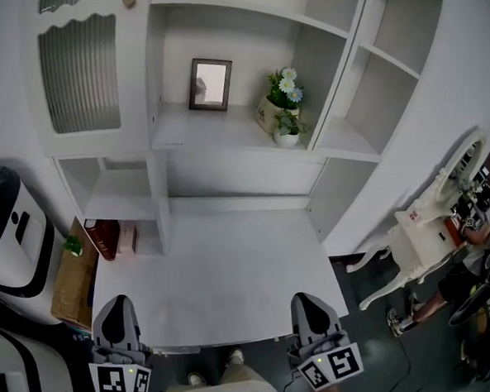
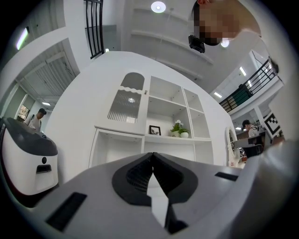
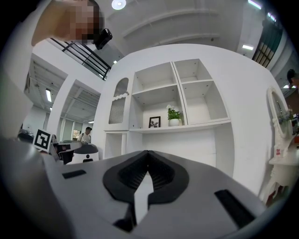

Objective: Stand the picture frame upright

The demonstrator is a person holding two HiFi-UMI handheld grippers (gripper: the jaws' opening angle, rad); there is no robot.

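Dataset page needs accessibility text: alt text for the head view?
A dark picture frame stands upright on a shelf of a white cabinet, beside potted flowers. At the near edge of a white desk, the left hand-held gripper and right hand-held gripper are shut and empty.

Flower pots (image 1: pixel 277 114) on mid shelf (image 1: pixel 183 135) of white cabinet (image 1: pixel 131 90); red box (image 1: pixel 103 238) in low cubby.
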